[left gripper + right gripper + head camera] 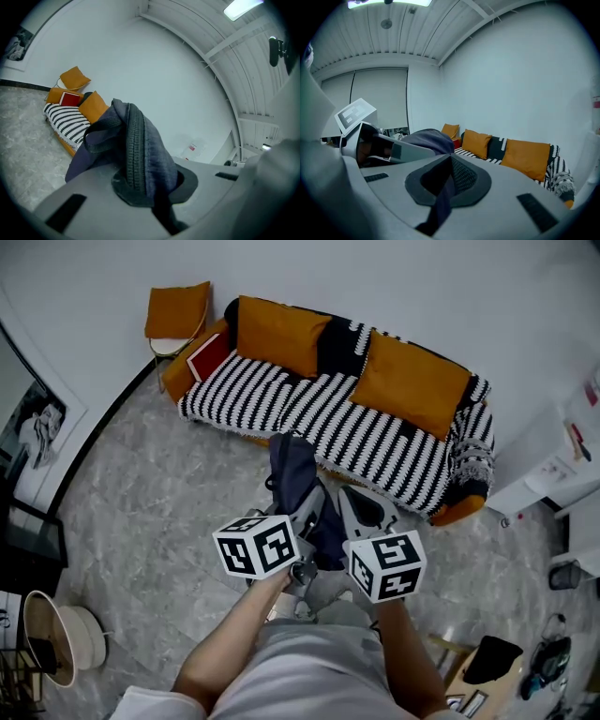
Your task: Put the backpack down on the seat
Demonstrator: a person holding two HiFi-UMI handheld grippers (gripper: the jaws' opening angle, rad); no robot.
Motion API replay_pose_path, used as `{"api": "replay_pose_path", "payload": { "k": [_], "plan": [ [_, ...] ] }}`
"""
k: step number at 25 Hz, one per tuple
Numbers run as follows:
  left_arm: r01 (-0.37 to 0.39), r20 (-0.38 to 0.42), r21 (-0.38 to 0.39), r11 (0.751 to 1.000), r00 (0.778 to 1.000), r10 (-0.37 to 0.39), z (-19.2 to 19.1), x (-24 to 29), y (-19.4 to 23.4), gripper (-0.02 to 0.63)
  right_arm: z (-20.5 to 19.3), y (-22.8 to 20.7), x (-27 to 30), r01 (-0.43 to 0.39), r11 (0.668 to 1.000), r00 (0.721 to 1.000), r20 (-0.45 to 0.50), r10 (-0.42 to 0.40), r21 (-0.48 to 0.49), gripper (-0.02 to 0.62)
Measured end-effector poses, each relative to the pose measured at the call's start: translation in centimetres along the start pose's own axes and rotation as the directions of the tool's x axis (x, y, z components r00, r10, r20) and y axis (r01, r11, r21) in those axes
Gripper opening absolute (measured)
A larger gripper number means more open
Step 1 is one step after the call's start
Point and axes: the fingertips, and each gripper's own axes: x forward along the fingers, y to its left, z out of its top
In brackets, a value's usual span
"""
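The dark navy backpack point(298, 486) hangs in the air between my two grippers, just in front of the sofa's front edge. In the left gripper view my left gripper point(149, 186) is shut on the backpack point(140, 145), pinching the fabric at a zipper seam. My right gripper point(446, 183) is shut on a dark strap of the backpack point(427, 139). In the head view the left gripper point(314, 510) and right gripper point(360, 510) stand side by side at the bag. The sofa seat point(281, 395) has a black-and-white striped cover and orange cushions point(410, 381).
A red book point(208, 354) lies at the sofa's left end beside a small chair with an orange cushion point(178, 313). White furniture point(553, 470) stands to the right of the sofa. A round white object point(56, 638) sits on the marble floor at lower left.
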Motion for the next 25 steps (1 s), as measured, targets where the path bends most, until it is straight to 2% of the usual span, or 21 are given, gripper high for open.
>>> {"api": "replay_pose_path", "payload": {
  "k": [11,25],
  "plan": [
    [-0.030,0.001,-0.005,1.000,1.000,0.030,2.6,4.7,2.9,0.009,1.0,-3.6,5.3,-0.027,1.000,1.000,0.003,0.027,0.007,0.002],
    [-0.106,0.009,-0.019,0.994,0.994,0.106,7.7,16.5,6.0,0.009,4.0,-14.2,14.2,-0.085,0.996,0.996,-0.002,0.085,0.027,0.002]
  ]
}}
